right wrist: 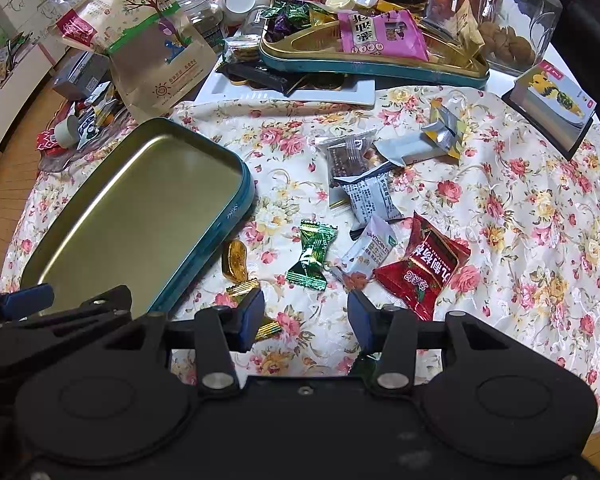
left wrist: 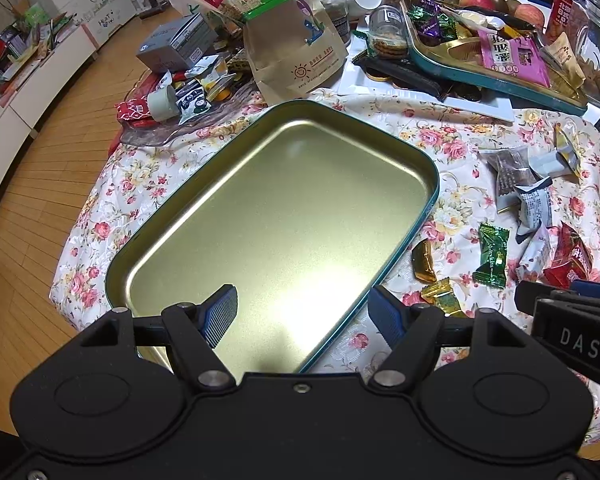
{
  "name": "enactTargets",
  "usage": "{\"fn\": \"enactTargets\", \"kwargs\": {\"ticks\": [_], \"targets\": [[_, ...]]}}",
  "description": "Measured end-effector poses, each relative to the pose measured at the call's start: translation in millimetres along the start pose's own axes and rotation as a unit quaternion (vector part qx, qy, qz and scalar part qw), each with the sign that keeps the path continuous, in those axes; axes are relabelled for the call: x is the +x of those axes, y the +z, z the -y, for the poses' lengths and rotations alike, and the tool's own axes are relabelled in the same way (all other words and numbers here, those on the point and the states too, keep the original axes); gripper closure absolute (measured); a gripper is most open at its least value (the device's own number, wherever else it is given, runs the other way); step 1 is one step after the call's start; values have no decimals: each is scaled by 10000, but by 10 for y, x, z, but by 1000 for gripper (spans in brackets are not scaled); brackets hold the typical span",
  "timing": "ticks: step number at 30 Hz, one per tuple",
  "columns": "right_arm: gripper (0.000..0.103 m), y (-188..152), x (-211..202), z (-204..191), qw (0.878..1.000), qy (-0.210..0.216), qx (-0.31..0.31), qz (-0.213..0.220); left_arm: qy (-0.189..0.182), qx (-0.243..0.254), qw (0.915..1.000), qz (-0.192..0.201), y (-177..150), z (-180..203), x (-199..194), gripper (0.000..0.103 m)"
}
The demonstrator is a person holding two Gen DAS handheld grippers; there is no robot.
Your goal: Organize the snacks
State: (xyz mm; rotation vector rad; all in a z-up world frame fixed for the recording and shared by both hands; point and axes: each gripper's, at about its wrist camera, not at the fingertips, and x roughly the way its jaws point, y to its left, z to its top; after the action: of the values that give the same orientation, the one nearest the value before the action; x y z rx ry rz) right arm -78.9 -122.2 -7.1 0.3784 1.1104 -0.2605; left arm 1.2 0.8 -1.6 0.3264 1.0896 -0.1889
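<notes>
An empty gold-lined tin tray with a teal rim (left wrist: 430, 168) (right wrist: 246, 184) lies on the floral cloth. My left gripper (left wrist: 302, 314) hangs open above its near end, nothing between the fingers. Right of the tray lie loose snacks: a green candy (right wrist: 312, 256) (left wrist: 492, 254), a gold ingot candy (right wrist: 236, 260) (left wrist: 424, 260), a gold wrapped candy (right wrist: 268, 326) (left wrist: 444, 300), a white hawthorn packet (right wrist: 370, 250), a red packet (right wrist: 424, 268) (left wrist: 570, 260) and a grey packet (right wrist: 370, 198). My right gripper (right wrist: 306, 318) stands open over bare cloth, its left finger just above the gold wrapped candy.
A second teal tin (right wrist: 372, 66) heaped with sweets sits on a white tray (right wrist: 296, 92) at the back. A paper snack bag (right wrist: 160, 48), jars (right wrist: 516, 12), apples, a card box (right wrist: 552, 108) and a glass dish of packets (left wrist: 168, 100) crowd the far side. The table edge drops to wooden floor at left.
</notes>
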Motion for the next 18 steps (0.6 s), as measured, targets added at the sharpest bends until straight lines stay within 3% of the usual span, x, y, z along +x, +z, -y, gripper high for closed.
{"fn": "enactTargets", "kwargs": {"ticks": [18], "targets": [[54,-1,6,-8,10000,-2,-1,-3,11,-5,10000,-52,-4,-17,16,28]]}}
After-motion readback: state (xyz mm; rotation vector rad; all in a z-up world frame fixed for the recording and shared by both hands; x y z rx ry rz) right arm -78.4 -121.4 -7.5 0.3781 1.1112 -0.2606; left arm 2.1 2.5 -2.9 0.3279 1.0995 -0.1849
